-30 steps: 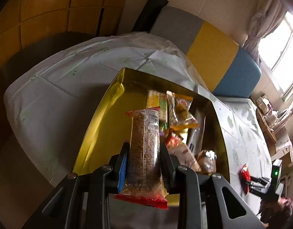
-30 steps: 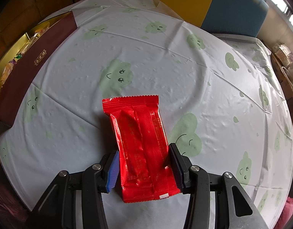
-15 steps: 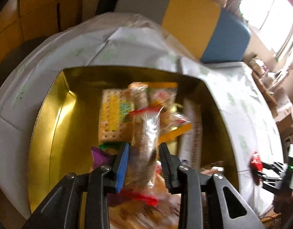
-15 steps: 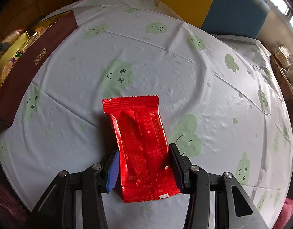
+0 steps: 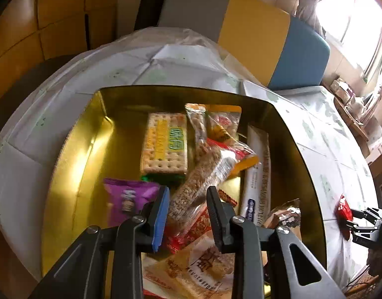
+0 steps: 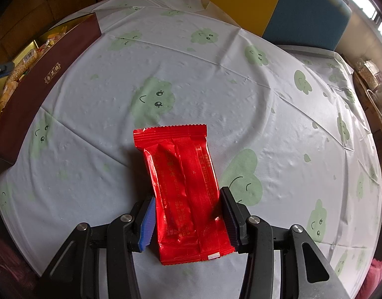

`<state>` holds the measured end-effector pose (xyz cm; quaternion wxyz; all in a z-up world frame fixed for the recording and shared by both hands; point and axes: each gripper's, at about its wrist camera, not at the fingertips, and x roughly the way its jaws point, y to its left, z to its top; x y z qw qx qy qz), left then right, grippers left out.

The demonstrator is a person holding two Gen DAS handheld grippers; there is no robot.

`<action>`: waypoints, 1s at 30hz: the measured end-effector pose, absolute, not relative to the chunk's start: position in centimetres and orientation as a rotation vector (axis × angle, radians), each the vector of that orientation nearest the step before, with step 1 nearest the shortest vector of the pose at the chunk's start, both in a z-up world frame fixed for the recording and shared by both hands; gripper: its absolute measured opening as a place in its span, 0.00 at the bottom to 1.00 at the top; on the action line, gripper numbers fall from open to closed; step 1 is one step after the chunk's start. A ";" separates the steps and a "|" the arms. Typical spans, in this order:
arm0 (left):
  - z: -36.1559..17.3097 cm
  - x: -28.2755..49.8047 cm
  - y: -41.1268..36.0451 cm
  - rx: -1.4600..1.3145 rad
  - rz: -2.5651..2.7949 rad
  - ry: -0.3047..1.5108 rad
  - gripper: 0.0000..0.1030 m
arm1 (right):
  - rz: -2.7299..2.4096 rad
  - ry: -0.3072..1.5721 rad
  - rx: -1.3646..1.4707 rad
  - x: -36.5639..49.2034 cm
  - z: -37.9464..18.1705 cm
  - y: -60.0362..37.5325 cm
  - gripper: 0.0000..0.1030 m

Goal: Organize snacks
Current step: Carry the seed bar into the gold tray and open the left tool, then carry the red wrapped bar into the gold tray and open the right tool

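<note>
The left gripper (image 5: 188, 214) hangs over the open gold box (image 5: 74, 154), which fills the centre of the left wrist view. A clear-wrapped cereal bar (image 5: 201, 182) lies slanted between its fingers, lower end near the blue pad, upper end resting on the other snacks. The jaws have just been closing a little; a gap shows beside the right finger, and whether the pads press the bar I cannot tell. In the box: a cracker pack (image 5: 164, 144) at centre, a purple packet (image 5: 128, 199) at lower left, a long white packet (image 5: 258, 174) along the right wall, and a pale biscuit bag (image 5: 198, 269) at the bottom edge.

In the right wrist view the right gripper (image 6: 188, 221) stands over the tablecloth (image 6: 240, 87) with green cloud faces. A red packet (image 6: 186, 194) lies flat at lower centre, its lower half between the fingers. Both pads sit against its sides, pinching it. The box's dark red outer wall (image 6: 41, 87) runs along the upper left.
</note>
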<state>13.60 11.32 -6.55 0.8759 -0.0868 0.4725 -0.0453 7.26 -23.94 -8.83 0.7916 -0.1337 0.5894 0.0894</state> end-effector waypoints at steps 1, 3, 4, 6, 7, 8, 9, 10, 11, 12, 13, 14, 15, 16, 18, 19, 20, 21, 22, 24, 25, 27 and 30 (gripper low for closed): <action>-6.6 13.5 11.2 -0.185 -0.098 0.986 0.30 | 0.192 1.267 -0.289 7.3 -8.8 -24.0 0.47; -6.6 13.3 11.0 -0.196 -0.090 0.983 0.30 | 0.190 1.266 -0.291 7.3 -8.8 -24.0 0.47; -6.5 13.1 11.0 -0.206 -0.089 0.982 0.30 | 0.189 1.265 -0.292 7.3 -8.8 -24.0 0.47; -6.3 12.6 11.0 -0.211 -0.073 0.979 0.30 | 0.189 1.265 -0.291 7.2 -8.8 -23.9 0.47; -6.1 12.3 11.0 -0.201 -0.055 0.970 0.30 | 0.189 1.264 -0.290 7.2 -8.8 -23.9 0.47; -5.8 11.9 11.0 -0.191 -0.040 0.962 0.30 | 0.189 1.264 -0.290 7.2 -8.8 -24.0 0.47; -5.6 11.5 10.9 -0.183 -0.032 0.954 0.30 | 0.189 1.264 -0.291 7.2 -8.8 -23.9 0.47; -5.3 11.1 10.9 -0.178 -0.028 0.946 0.30 | 0.189 1.263 -0.292 7.2 -8.8 -24.0 0.47; -5.0 10.8 10.9 -0.173 -0.021 0.938 0.31 | 0.188 1.262 -0.292 7.2 -8.8 -24.0 0.47; -4.7 10.3 10.9 -0.164 -0.010 0.930 0.31 | 0.188 1.261 -0.293 7.2 -8.8 -24.0 0.47; -4.4 9.9 10.8 -0.158 -0.002 0.921 0.31 | 0.188 1.260 -0.294 7.2 -8.8 -24.0 0.47; -4.1 9.5 10.9 -0.160 0.002 0.912 0.31 | 0.187 1.259 -0.295 7.2 -8.8 -24.0 0.47; -3.9 9.1 10.9 -0.162 0.004 0.908 0.31 | 0.186 1.258 -0.295 7.1 -8.8 -24.0 0.46; -3.8 8.9 10.9 -0.162 0.008 0.905 0.31 | 0.183 1.258 -0.295 7.1 -8.8 -24.0 0.46; -3.4 8.2 10.8 -0.155 0.011 0.894 0.32 | 0.178 1.258 -0.299 7.1 -8.8 -23.9 0.46; -3.2 7.8 10.8 -0.150 0.012 0.887 0.32 | 0.173 1.258 -0.300 7.1 -8.8 -23.8 0.46; -3.0 7.5 10.7 -0.149 0.012 0.881 0.32 | 0.169 1.260 -0.299 7.1 -8.8 -23.8 0.45; -2.9 7.2 10.6 -0.148 0.008 0.876 0.32 | 0.163 1.262 -0.299 7.1 -8.8 -23.7 0.45; -2.7 6.9 10.5 -0.145 0.004 0.870 0.32 | 0.157 1.266 -0.299 7.1 -8.7 -23.7 0.45; -2.5 6.3 10.4 -0.133 0.002 0.864 0.32 | 0.140 1.279 -0.298 7.2 -8.7 -23.5 0.45; -2.5 6.1 10.4 -0.133 -0.002 0.863 0.32 | 0.134 1.284 -0.301 7.3 -8.6 -23.4 0.45; -2.4 5.6 10.4 -0.138 -0.007 0.858 0.32 | 0.115 1.295 -0.292 7.4 -8.4 -23.4 0.44; -2.4 5.3 10.5 -0.143 -0.004 0.855 0.32 | 0.081 1.277 -0.276 7.6 -7.7 -23.0 0.44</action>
